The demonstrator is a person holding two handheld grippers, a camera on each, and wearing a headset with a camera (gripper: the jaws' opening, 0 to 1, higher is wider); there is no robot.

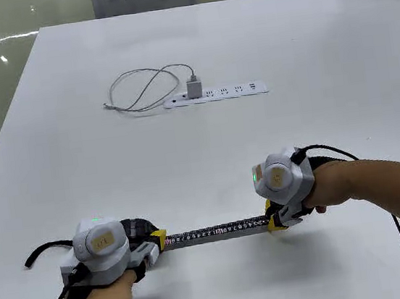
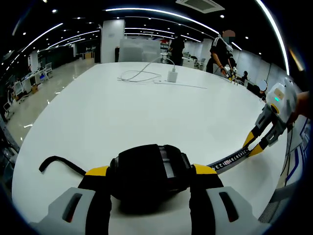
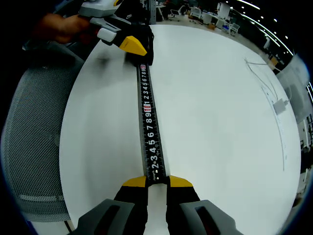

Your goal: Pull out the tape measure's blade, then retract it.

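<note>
In the head view, a white power strip point(image 1: 215, 93) is seen in the upper middle of the frame on the white tabletop point(image 1: 282, 44), with a charger point(image 1: 194, 87) plugged into it and a white cable point(image 1: 141, 89) looped just to its left. All three lie well apart from the work, and nothing is seen between the two tools. A grey mesh chair point(image 3: 34, 147) is shown at the left edge of the right gripper view. People are seen standing past the far edge of the tabletop in the left gripper view.

The tape measure point(image 1: 140, 228), a black case, lies at the lower left of the head view and is clamped between the yellow-tipped jaws of the left tool point(image 1: 153, 244). A black strap point(image 1: 41, 251) trails from it toward the left edge. The blade point(image 1: 214, 232), dark with pale numerals, is drawn out flat along the tabletop toward the lower middle right. Its end is pinched by the narrowly closed jaws of the right tool point(image 1: 276, 222).
</note>
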